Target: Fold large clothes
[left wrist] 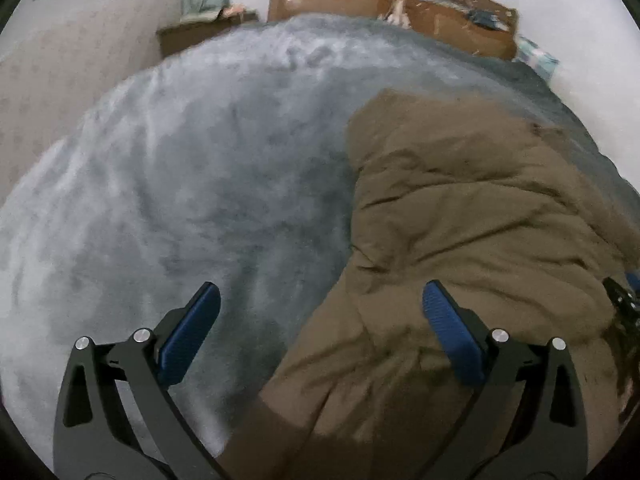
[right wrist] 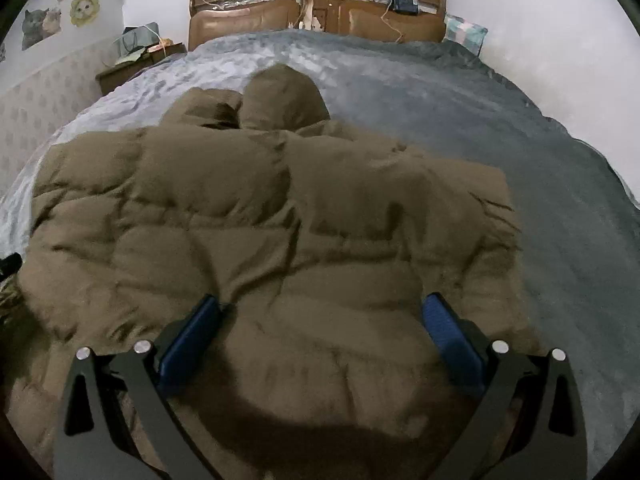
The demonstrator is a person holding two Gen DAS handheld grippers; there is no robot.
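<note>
Jacket: a brown quilted puffer jacket (right wrist: 256,216) lies spread flat on the bed, its hood (right wrist: 280,96) at the end away from the fingers, toward the headboard.
Bed: a grey-blue plush blanket (left wrist: 180,168) covers it; a carved wooden headboard (right wrist: 320,8) stands at the far end.
Right gripper (right wrist: 322,320): its blue-padded fingers (right wrist: 448,332) are spread wide and released, with the near part of the jacket between and under them; the pads do not press on the cloth.
Left gripper (left wrist: 320,312): its fingers (left wrist: 192,328) are likewise spread wide and released. The left finger is over bare blanket, the right finger over the jacket's edge, so the jacket's side border runs up between them.
Jacket from the left view: its bulk lies beyond and to the right of the fingers (left wrist: 480,208).
Bedside: a low wooden nightstand (right wrist: 132,68) with clutter stands beyond the fingers, far left, beside the headboard.
Wall: animal stickers (right wrist: 60,16) on it, upper left.
</note>
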